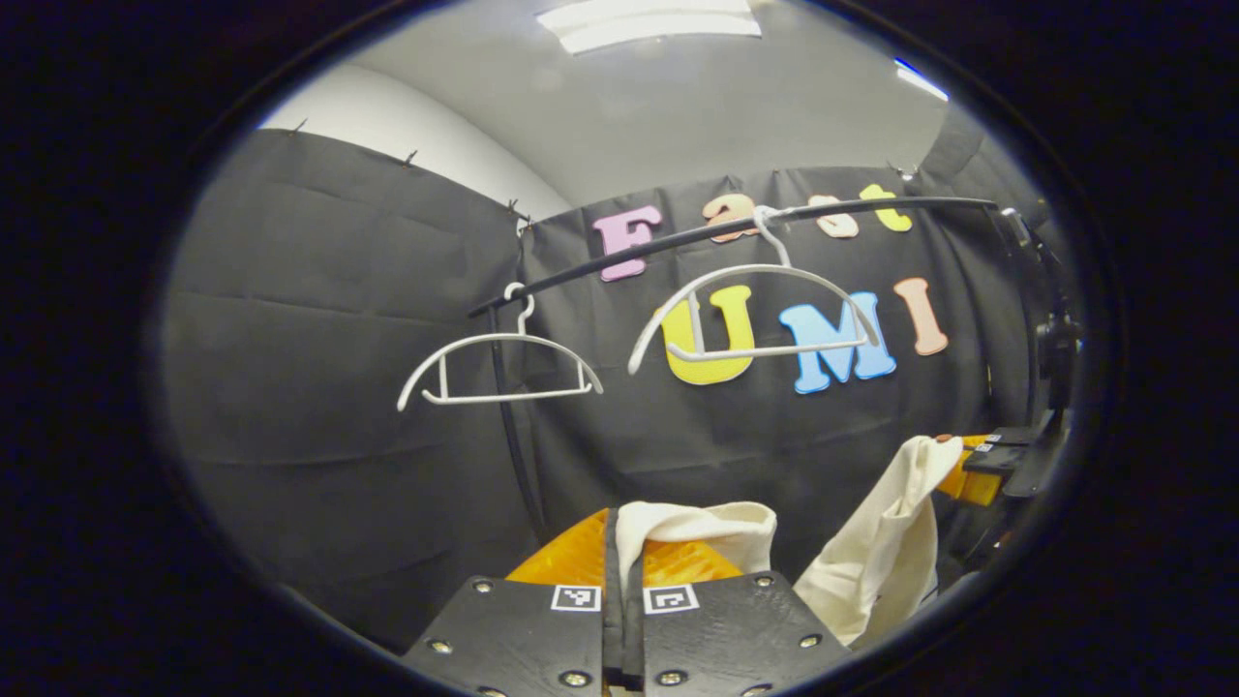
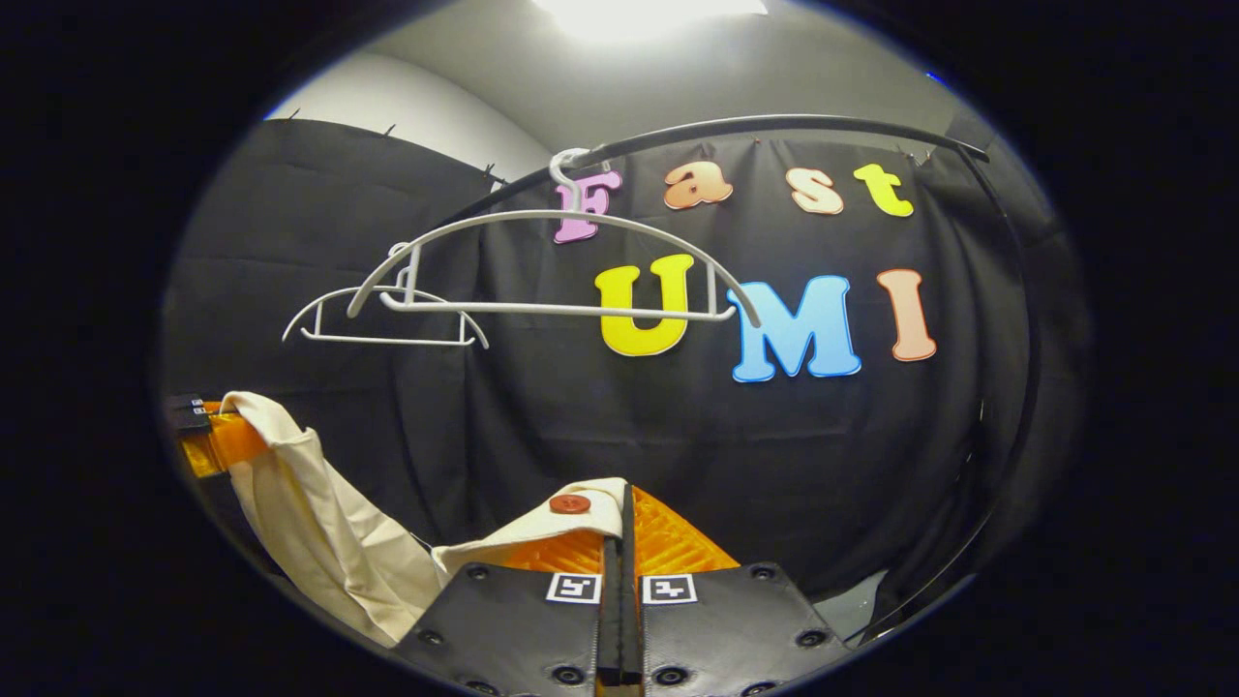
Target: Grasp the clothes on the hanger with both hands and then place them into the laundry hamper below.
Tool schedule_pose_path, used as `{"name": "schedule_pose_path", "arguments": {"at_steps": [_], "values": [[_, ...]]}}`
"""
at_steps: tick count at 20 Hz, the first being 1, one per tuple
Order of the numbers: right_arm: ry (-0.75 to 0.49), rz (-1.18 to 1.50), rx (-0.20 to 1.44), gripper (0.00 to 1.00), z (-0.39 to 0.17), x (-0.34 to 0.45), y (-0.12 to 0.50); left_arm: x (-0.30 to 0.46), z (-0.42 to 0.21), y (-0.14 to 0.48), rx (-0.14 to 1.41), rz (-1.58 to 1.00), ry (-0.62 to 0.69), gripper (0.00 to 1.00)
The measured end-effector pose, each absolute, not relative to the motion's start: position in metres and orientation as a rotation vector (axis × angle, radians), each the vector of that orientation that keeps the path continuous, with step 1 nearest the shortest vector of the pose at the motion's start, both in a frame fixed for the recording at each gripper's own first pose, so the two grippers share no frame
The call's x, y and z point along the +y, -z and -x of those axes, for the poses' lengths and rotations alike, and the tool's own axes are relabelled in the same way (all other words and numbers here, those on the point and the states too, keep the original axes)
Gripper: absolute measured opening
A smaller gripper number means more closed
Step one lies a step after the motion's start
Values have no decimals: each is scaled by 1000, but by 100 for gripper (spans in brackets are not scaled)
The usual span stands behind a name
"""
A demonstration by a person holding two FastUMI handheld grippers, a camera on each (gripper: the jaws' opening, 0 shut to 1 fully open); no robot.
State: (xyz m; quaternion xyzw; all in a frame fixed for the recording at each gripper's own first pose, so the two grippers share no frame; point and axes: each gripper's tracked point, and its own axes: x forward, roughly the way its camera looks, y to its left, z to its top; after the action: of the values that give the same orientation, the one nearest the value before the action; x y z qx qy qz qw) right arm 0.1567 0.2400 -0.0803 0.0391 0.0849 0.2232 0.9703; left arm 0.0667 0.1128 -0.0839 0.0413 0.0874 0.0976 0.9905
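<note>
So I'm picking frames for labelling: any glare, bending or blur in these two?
Left gripper view: the ceiling light is bright but keeps its outline; fisheye bows the rail; hangers and garment look sharp. Right gripper view: the light blows out to white; the rail arches more strongly; the button stays crisp.

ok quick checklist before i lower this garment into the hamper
1. Left tool shut on the garment: ok, cloth sits between its closed fingers.
2. Right tool shut on the garment: ok, an edge with a button is clamped.
3. Garment off the hangers: ok, both hangers hang bare on the rail.
4. Cloth between the tools free of snags: ok, it sags loosely.
5. Hamper below: cannot tell.
6. Path down: cannot tell.
</note>
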Motion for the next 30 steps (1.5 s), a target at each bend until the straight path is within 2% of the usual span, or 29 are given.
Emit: {"name": "schedule_pose_path", "arguments": {"at_steps": [9, 14, 30], "values": [[-568, -110, 261, 1, -84, 290, 119, 85, -40, 139, 223, -51, -73, 1], [-552, -101, 346, 1, -63, 291, 169, 88, -27, 196, 285, -30, -39, 2], [-520, 76, 622, 2, -18, 302, 345, 95, 30, 409, 644, -85, 13, 1]]}}
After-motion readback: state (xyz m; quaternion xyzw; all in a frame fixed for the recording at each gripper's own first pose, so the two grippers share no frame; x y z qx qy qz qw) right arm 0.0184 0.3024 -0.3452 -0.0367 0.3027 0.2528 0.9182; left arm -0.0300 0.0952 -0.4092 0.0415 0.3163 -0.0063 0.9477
